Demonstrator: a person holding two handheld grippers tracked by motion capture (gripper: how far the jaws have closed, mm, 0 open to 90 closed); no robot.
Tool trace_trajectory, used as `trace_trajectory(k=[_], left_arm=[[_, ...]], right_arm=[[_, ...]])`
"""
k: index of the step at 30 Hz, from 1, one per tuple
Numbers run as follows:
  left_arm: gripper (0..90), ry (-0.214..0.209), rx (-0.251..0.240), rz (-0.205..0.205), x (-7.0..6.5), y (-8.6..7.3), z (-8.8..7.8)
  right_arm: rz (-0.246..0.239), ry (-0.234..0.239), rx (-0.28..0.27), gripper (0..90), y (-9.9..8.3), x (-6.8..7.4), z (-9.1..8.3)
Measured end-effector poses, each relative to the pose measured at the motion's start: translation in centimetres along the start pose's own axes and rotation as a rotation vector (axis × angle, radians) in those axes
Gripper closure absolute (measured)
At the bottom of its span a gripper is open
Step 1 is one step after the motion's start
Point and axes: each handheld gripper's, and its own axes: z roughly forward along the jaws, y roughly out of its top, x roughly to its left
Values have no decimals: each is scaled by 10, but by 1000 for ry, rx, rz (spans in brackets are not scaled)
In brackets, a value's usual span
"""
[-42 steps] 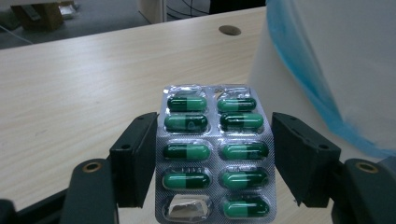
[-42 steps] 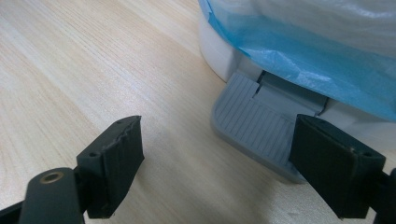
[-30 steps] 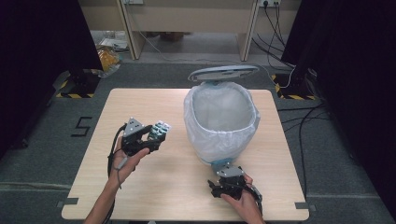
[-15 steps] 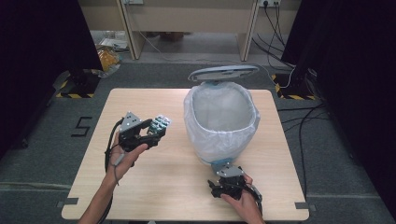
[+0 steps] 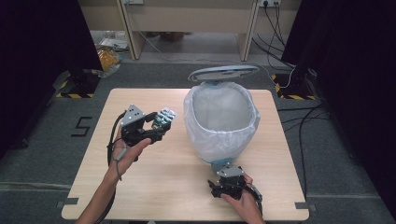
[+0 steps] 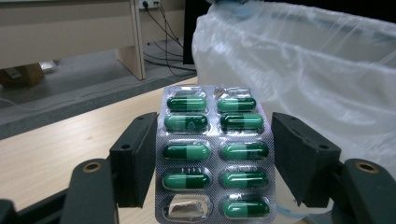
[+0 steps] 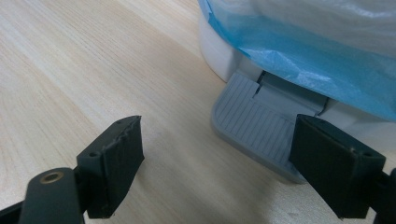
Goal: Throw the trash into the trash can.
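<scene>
From the high view, the left gripper (image 5: 156, 125) hangs above the left half of the desk (image 5: 154, 186), holding a blister pack of green capsules (image 5: 166, 116) that points toward the pedal bin (image 5: 222, 119). The bin stands near the far right corner, lined with a white bag, its grey lid (image 5: 223, 73) tipped up at the far side. The right gripper (image 5: 223, 179) rests low at the near edge, just in front of the bin's foot.

In the left gripper view, the blister pack (image 6: 215, 154) stands upright between the two black jaws, which sit fairly wide apart. Its edges seem to meet the pads only loosely, if at all, with a sliver of gap at the right pad, so how firm the hold is I cannot tell. One pocket at the lower left is burst and empty. The bag-lined bin (image 6: 303, 70) rises just beyond.

In the right gripper view, the jaws of the right gripper (image 7: 233, 163) gape wide and hold nothing, and the grey ribbed pedal (image 7: 254, 119) lies between them and slightly beyond.

The step looks like dropping the pack into the bin. To do it well, carry the pack fully over the rim before widening the jaws, clear of the bag's loose folds, and keep the pedal pressed so the lid stays up.
</scene>
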Motion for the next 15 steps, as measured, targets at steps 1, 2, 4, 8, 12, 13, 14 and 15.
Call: trace_trajectory(k=[1, 2, 4, 8, 12, 13, 14, 15], left_arm=[[339, -5, -5, -1, -1, 2, -1], [339, -8, -9, 4, -2, 4, -1], [339, -10, -17, 9, -3, 9, -2], [339, -31, -34, 7, -6, 18, -4], [339, -46, -46, 5, -9, 23, -5], [339, -51, -48, 10, -12, 26, -5], [339, -52, -52, 13, -13, 27, -4], [339, -56, -52, 17, -14, 29, -4]], right_arm=[[0, 0, 0, 176, 0, 0, 0], [1, 0, 1, 177, 0, 0, 0], [1, -3, 1, 176, 0, 0, 0], [0, -1, 2, 176, 0, 0, 0], [-1, -1, 2, 177, 0, 0, 0], [-1, -2, 2, 176, 0, 0, 0], [-2, -2, 2, 176, 0, 0, 0], [-2, -3, 2, 177, 0, 0, 0]])
